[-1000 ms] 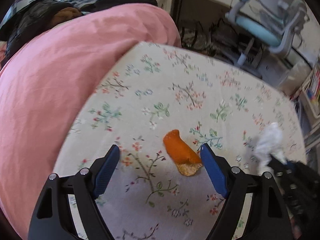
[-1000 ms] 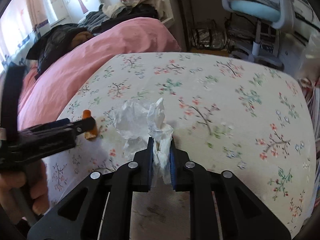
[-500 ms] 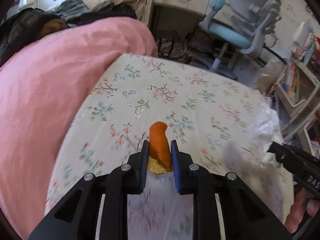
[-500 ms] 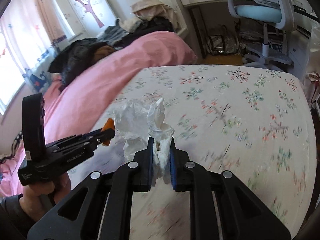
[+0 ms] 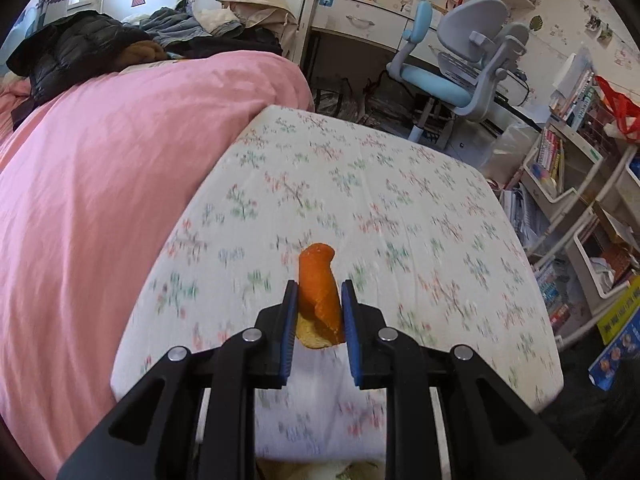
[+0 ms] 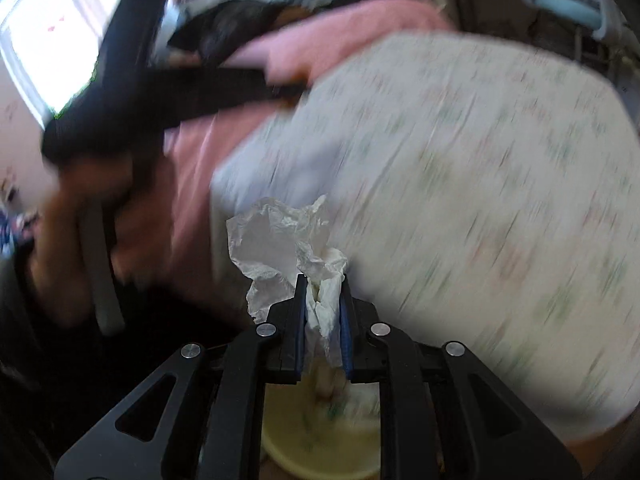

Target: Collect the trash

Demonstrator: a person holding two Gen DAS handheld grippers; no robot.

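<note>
My left gripper (image 5: 319,294) is shut on an orange peel (image 5: 319,288), held in the air above the near edge of the floral bedsheet (image 5: 400,208). My right gripper (image 6: 323,286) is shut on a crumpled white tissue (image 6: 280,240), held off the bed's near edge. Under the right gripper a pale yellow bin (image 6: 320,432) shows, with scraps inside. The left gripper's body (image 6: 160,92) shows blurred at the upper left of the right wrist view, with the hand that holds it.
A pink duvet (image 5: 120,160) covers the left of the bed, with dark clothes (image 5: 80,52) piled behind. A blue-grey desk chair (image 5: 460,64) and a desk stand beyond the bed. Shelves of books (image 5: 568,184) line the right side.
My left gripper shut on the orange peel and lifted it off the sheet, pulling back. My right gripper carried the tissue back off the bed, over the yellow bin.
</note>
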